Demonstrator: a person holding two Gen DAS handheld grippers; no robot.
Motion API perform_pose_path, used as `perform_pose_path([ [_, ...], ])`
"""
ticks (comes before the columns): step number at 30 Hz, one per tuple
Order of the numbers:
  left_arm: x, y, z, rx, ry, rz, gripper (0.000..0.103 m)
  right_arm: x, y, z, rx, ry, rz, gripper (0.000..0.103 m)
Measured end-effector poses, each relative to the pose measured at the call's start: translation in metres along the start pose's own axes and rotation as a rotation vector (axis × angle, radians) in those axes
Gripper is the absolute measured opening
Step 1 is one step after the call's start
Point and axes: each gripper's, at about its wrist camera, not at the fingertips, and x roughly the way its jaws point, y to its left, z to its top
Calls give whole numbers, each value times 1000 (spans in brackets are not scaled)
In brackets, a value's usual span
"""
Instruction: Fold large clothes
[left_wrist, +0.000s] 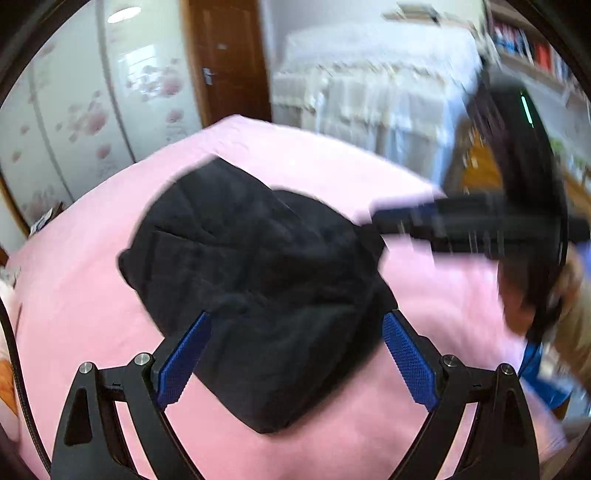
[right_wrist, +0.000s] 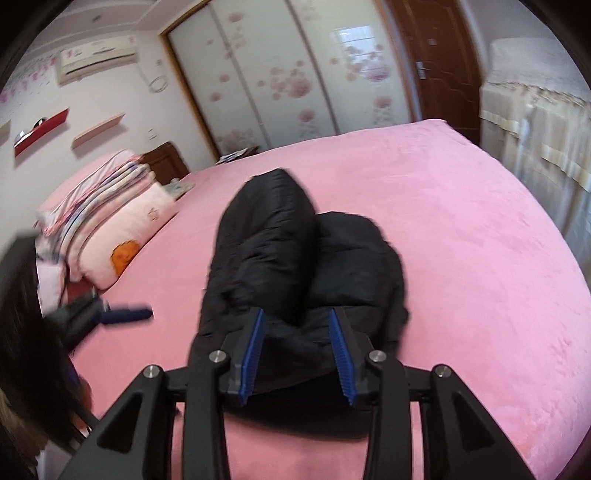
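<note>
Jacket: black padded jacket (right_wrist: 295, 273) lies folded into a bundle near the middle of the pink bed (right_wrist: 461, 229).
Left gripper (left_wrist: 295, 343): jaws wide apart above the jacket, nothing between the pads.
Right gripper (right_wrist: 297, 354): jaws partly apart over the jacket's near edge, seemingly clear of the cloth, though blur makes this uncertain.
Bedding: folded quilts (right_wrist: 107, 206) stacked at the bed's head.
Wardrobe (right_wrist: 280, 74): sliding doors closed, contents unseen.

A pink-sheeted bed (right_wrist: 461, 229) fills the room; floral sliding wardrobe doors (right_wrist: 288, 74) stand at twelve o'clock, a brown wooden door (right_wrist: 436, 62) at one, a white wall air-conditioner (right_wrist: 96, 59) at ten.
</note>
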Motion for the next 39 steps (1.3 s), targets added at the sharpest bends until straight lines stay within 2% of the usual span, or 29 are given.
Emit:
perform_pose_path([
  [1,-22,-14,-6,-19,-16,9,93,4,5,0,-13,4,11,37],
  [4,-13,21,11,-100,-54,49,93,16,15,0,-36,24,34,37],
  [7,28,60,25,-189,-47,127,93,26,19,0,-50,44,44,37],
  [9,38,66,18,-239,-23,169,93,31,20,-2,-75,53,44,37],
  [11,77,90,20,-301,15,206,93,36,20,-7,-108,63,26,36],
  [12,95,97,20,-324,28,216,92,40,20,-12,-127,79,9,30],
  [13,110,101,23,-348,38,231,92,44,18,-18,-143,94,-13,14],
  [15,134,110,25,-397,43,219,91,51,10,-31,-126,118,-34,10],
  [18,156,106,35,-459,10,146,91,58,-12,-55,-38,146,-20,7],
  [22,178,83,51,-429,-17,103,91,66,-37,-81,80,159,19,7],
  [26,193,61,68,-343,12,131,91,73,-59,-97,171,157,41,7],
  [28,200,52,72,-296,41,161,91,74,-64,-100,178,165,37,7],
  [31,200,48,74,-261,66,203,91,64,-72,-95,169,164,19,11],
  [34,196,54,71,-274,76,199,91,45,-80,-80,167,124,3,22],
  [37,191,60,66,-289,82,188,91,27,-93,-53,181,52,-4,51],
  [39,191,55,66,-295,84,186,91,25,-103,-33,198,23,-28,57],
])
